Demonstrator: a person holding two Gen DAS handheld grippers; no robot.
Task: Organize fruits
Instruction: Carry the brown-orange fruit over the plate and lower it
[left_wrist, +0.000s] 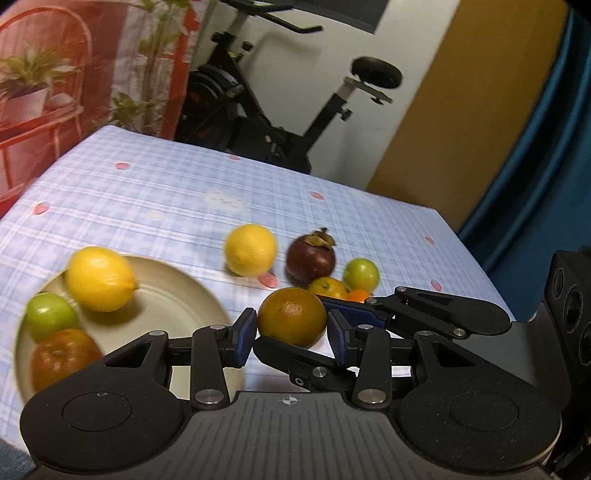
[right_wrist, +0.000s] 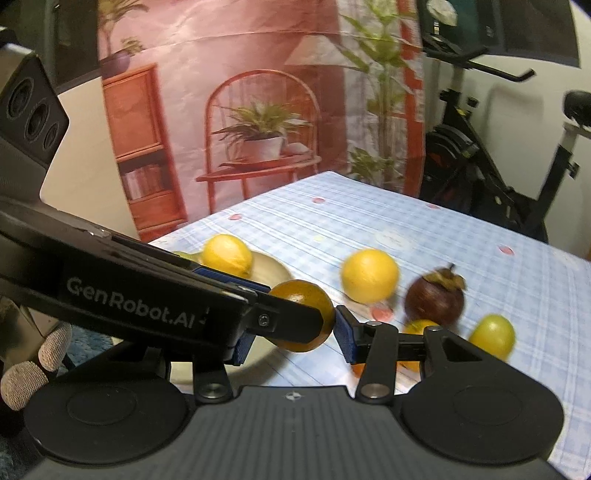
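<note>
Both grippers grip one dark orange (left_wrist: 291, 314) (right_wrist: 295, 291) just right of the beige plate (left_wrist: 177, 295) (right_wrist: 267, 267). My left gripper (left_wrist: 291, 338) (right_wrist: 295, 306) is shut on its sides. My right gripper (left_wrist: 295, 325) (right_wrist: 291, 343) reaches in from the right, shut on it crosswise. The plate holds a lemon (left_wrist: 99, 278), a green fruit (left_wrist: 50, 319) and another orange (left_wrist: 62, 356). Loose on the cloth lie a lemon (left_wrist: 250, 250) (right_wrist: 369, 275), a mangosteen (left_wrist: 310, 258) (right_wrist: 434, 299), a green fruit (left_wrist: 361, 274) (right_wrist: 493, 336) and a small orange (left_wrist: 327, 287).
The checked blue tablecloth (left_wrist: 147, 192) ends at a near right edge. An exercise bike (left_wrist: 258, 103) stands behind the table, beside a printed backdrop (right_wrist: 258, 110). A gloved hand (right_wrist: 37, 362) holds the left gripper's body.
</note>
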